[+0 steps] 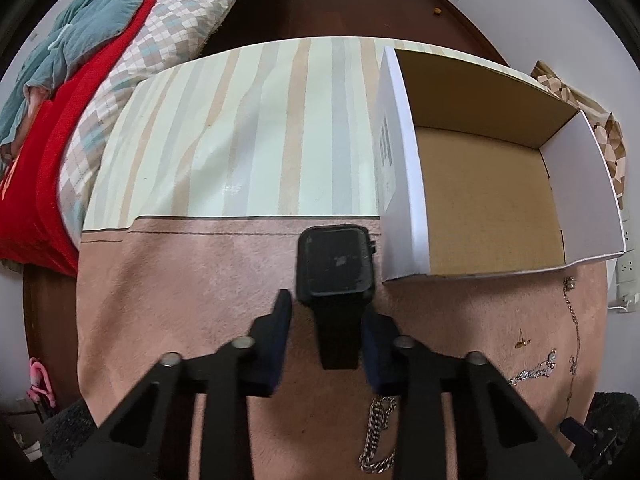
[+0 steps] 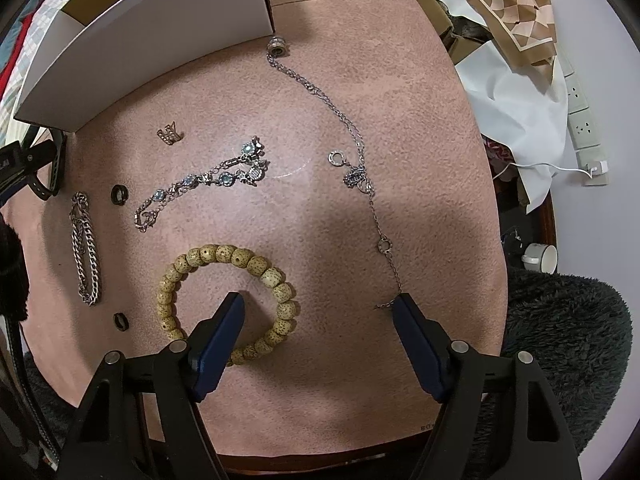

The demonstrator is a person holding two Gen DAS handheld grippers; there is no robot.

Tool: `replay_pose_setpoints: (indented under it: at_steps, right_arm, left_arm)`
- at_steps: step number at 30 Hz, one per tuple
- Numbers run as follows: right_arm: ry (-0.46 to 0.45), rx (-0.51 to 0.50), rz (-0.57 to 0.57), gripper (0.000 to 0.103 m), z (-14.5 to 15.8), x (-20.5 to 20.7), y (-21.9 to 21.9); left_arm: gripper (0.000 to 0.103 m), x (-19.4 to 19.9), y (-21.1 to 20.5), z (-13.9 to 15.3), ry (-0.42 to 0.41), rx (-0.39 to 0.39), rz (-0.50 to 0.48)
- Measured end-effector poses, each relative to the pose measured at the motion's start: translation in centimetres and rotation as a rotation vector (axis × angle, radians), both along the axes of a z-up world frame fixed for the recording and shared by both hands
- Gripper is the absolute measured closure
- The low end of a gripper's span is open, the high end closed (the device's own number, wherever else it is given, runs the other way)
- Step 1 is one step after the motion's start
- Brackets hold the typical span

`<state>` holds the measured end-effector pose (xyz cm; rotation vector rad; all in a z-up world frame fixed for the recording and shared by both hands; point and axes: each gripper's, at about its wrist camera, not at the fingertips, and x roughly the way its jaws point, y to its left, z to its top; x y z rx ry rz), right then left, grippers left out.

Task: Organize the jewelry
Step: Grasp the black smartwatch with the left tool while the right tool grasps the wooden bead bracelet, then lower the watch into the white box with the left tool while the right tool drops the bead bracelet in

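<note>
Your left gripper (image 1: 326, 312) points down, jaws narrowed around the black watch (image 1: 335, 261) strap; your right gripper (image 2: 318, 300) hangs spread over round wooden beads (image 2: 224, 304) on pink felt (image 2: 420, 120)

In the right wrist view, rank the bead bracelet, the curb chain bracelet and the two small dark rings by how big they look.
1. bead bracelet
2. curb chain bracelet
3. The two dark rings, upper and lower, look alike.

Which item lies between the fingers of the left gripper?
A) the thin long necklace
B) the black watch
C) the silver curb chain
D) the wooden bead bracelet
B: in the left wrist view the strap of the black watch runs between the fingers of the left gripper, next to the empty cardboard box.
</note>
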<state>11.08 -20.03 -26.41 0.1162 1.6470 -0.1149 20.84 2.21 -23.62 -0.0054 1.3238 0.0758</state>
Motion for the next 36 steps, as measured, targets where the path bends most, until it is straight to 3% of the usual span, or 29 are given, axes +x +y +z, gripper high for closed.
replay_pose_setpoints:
  at_steps: [1,6,9,10,17,23,36]
  right_arm:
    - [-0.001,0.000,0.004,0.026,0.1,0.0,0.1]
    - [-0.029,-0.003,0.022,0.041,0.6,0.1,0.3]
    - [-0.054,-0.009,0.039,0.077,1.1,0.3,0.6]
    - [-0.055,-0.010,0.041,0.094,1.2,0.3,0.7]
    - [-0.105,0.005,0.056,0.094,2.2,-0.1,0.9]
    - [-0.173,0.035,0.062,0.094,4.9,-0.5,1.1]
    - [-0.359,0.130,0.109,0.094,14.0,1.4,1.5]
  left_arm:
    - [0.088,0.0,-0.2,0.0,-0.001,-0.001,-0.001]
    - [0.088,-0.2,-0.1,0.2,-0.019,-0.012,-0.005]
    - [0.088,-0.3,0.0,0.6,-0.034,-0.016,-0.003]
    - [0.088,-0.4,0.0,0.8,-0.036,-0.018,-0.003]
    - [0.088,-1.4,0.1,2.4,-0.071,-0.017,-0.009]
    - [0.088,-3.2,-0.2,4.4,-0.101,-0.029,-0.017]
    - [0.088,-5.5,-1.5,12.1,-0.207,-0.081,-0.051]
